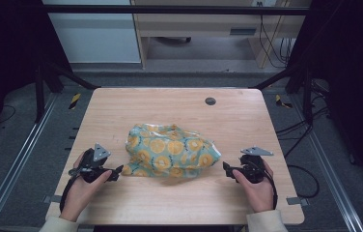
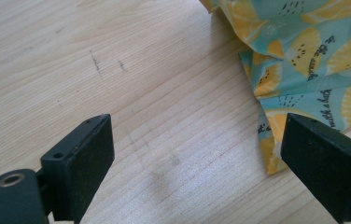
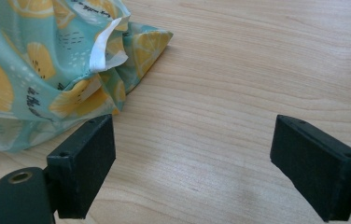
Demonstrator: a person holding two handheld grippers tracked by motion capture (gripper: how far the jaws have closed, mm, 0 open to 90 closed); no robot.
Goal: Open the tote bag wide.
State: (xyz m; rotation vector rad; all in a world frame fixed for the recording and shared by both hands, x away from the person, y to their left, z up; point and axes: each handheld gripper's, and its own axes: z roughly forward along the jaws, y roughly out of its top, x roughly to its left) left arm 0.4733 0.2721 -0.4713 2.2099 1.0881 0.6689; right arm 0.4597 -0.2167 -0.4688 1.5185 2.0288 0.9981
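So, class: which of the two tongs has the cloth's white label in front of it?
The right tongs: the white label hangs on the lemon-print cloth nearby. The left tongs face cloth without it.

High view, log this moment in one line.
cloth: crumpled, table centre | left gripper: open, beside cloth | right gripper: open, beside cloth

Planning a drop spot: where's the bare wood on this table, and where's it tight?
Free: the far strip between the crumpled cloth and the back edge of the table, broken by one small dark round cap; the side strips by each edge; the near strip between the forearms. Tight: the cloth's two ends, where the left tool and right tool sit close, jaws open.
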